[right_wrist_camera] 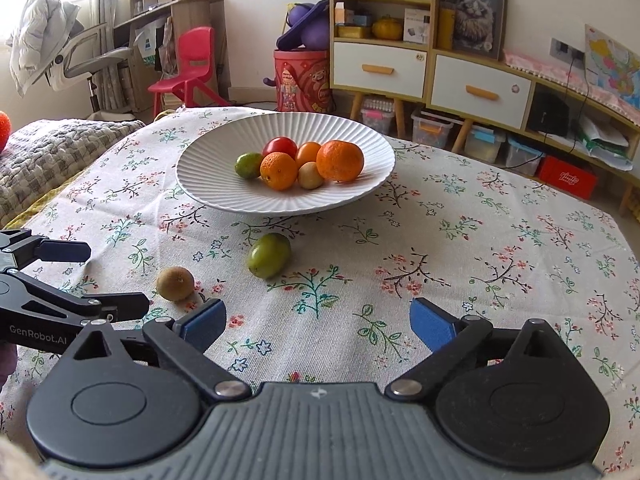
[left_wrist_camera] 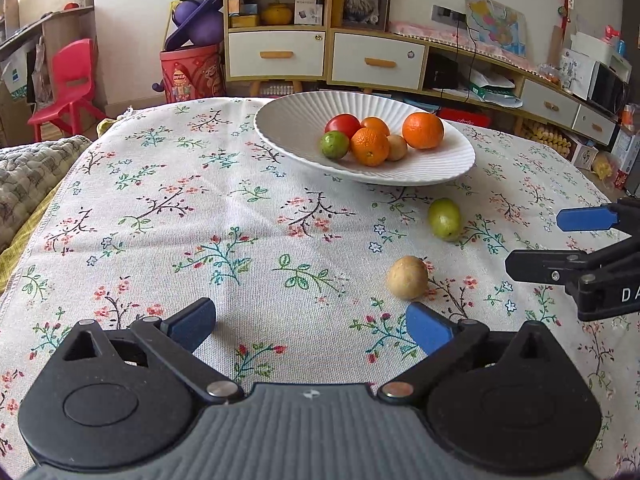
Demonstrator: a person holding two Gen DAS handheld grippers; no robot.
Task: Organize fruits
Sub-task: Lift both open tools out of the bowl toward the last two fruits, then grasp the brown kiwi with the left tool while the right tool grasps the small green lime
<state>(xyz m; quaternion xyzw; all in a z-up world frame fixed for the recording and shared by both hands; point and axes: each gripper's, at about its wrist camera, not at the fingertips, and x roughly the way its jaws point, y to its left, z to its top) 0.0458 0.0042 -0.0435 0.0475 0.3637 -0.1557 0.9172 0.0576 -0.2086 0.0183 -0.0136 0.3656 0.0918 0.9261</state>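
A white ribbed plate (left_wrist_camera: 420, 168) (right_wrist_camera: 208, 184) on the floral tablecloth holds several fruits: oranges (left_wrist_camera: 423, 131) (right_wrist_camera: 340, 160), a red tomato (left_wrist_camera: 342, 125), a green fruit (left_wrist_camera: 334, 145) and a small brown one (left_wrist_camera: 397, 147). On the cloth in front of the plate lie a green fruit (left_wrist_camera: 444, 218) (right_wrist_camera: 269, 255) and a brown kiwi (left_wrist_camera: 407, 277) (right_wrist_camera: 175, 283). My left gripper (left_wrist_camera: 310, 326) is open and empty, the kiwi just ahead of its right finger. My right gripper (right_wrist_camera: 318, 324) is open and empty, the kiwi ahead to its left.
The floral tablecloth (left_wrist_camera: 224, 216) covers the table. A quilted blanket (right_wrist_camera: 52, 148) lies at the left edge. Shelves and drawers (left_wrist_camera: 276, 54), a red chair (right_wrist_camera: 192, 68) and a red bin (right_wrist_camera: 304, 80) stand behind the table.
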